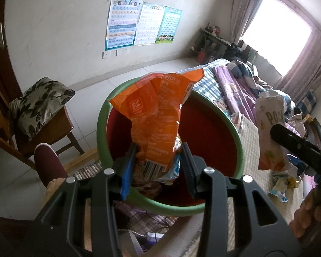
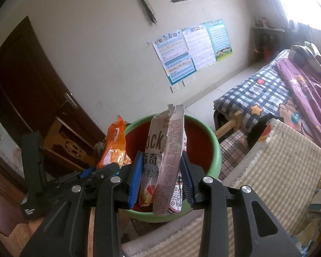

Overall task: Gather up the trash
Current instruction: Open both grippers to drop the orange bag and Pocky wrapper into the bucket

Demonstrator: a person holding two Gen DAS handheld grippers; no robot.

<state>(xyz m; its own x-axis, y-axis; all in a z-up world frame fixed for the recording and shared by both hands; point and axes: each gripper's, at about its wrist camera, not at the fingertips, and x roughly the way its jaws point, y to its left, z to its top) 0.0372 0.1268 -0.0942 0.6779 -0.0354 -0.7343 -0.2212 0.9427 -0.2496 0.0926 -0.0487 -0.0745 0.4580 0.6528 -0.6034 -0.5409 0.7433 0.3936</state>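
Left tongs [image 1: 158,160] clench an orange wrapper [image 1: 158,115] above the green bin [image 1: 102,115]; right tongs [image 2: 161,177] clench a torn snack box [image 2: 167,156] over it. Both look light, crinkly; grip mid-body.

Daylight pours in from the curtained window [image 1: 276,34], totally blown out white. The cream plaster wall [image 2: 85,42] looks soft and even; fisheye bends everything, corners go dark, edges slightly smeary.
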